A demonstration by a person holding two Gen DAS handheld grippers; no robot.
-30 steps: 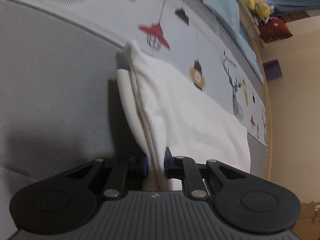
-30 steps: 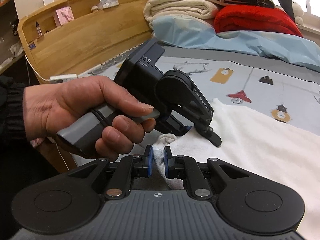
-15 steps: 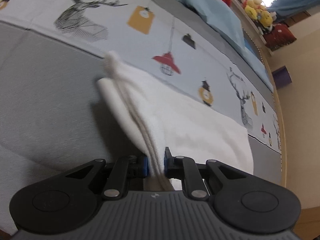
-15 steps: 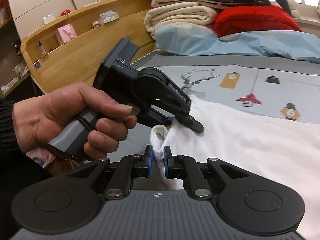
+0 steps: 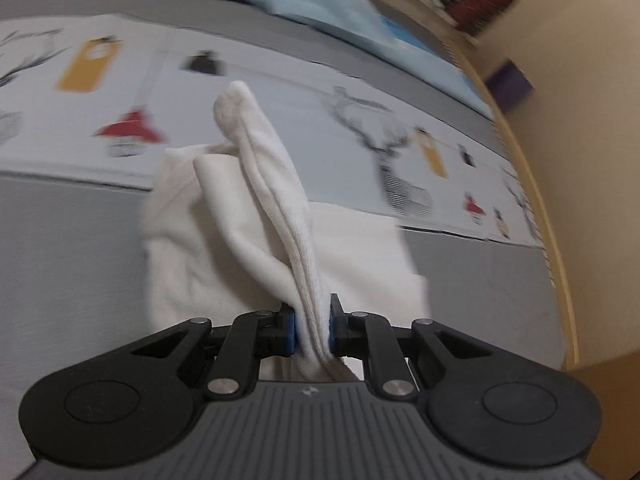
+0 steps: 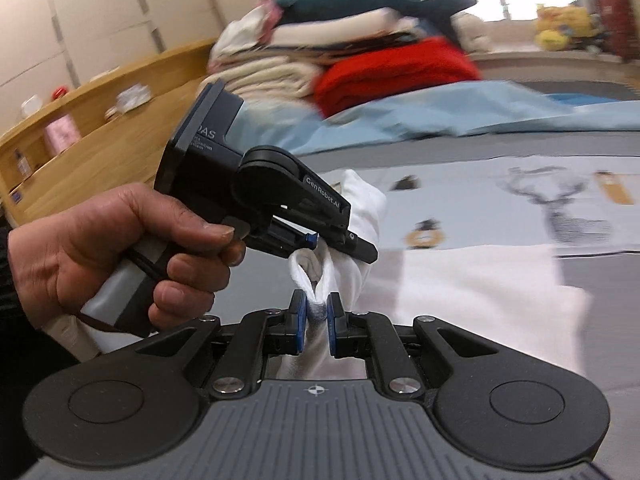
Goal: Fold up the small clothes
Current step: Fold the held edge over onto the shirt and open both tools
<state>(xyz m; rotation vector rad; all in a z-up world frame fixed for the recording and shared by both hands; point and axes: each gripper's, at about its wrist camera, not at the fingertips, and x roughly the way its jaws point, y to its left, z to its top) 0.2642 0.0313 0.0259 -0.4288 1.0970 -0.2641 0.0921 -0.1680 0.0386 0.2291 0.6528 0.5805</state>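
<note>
White garment (image 5: 256, 216) | left gripper (image 5: 312, 326) and right gripper (image 6: 317, 324) each clamp bunched edge above bed (image 5: 60, 240) | risk: thin pinch slips, fold collapses

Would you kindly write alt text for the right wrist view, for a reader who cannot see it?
The right gripper pinches a bunched edge of a white garment between its blue-padded fingers, lifted above a bed. Just beyond, a hand holds the left gripper, clamped on the same garment. Behind are a patterned bedsheet, stacked folded blankets and a wooden headboard.
</note>
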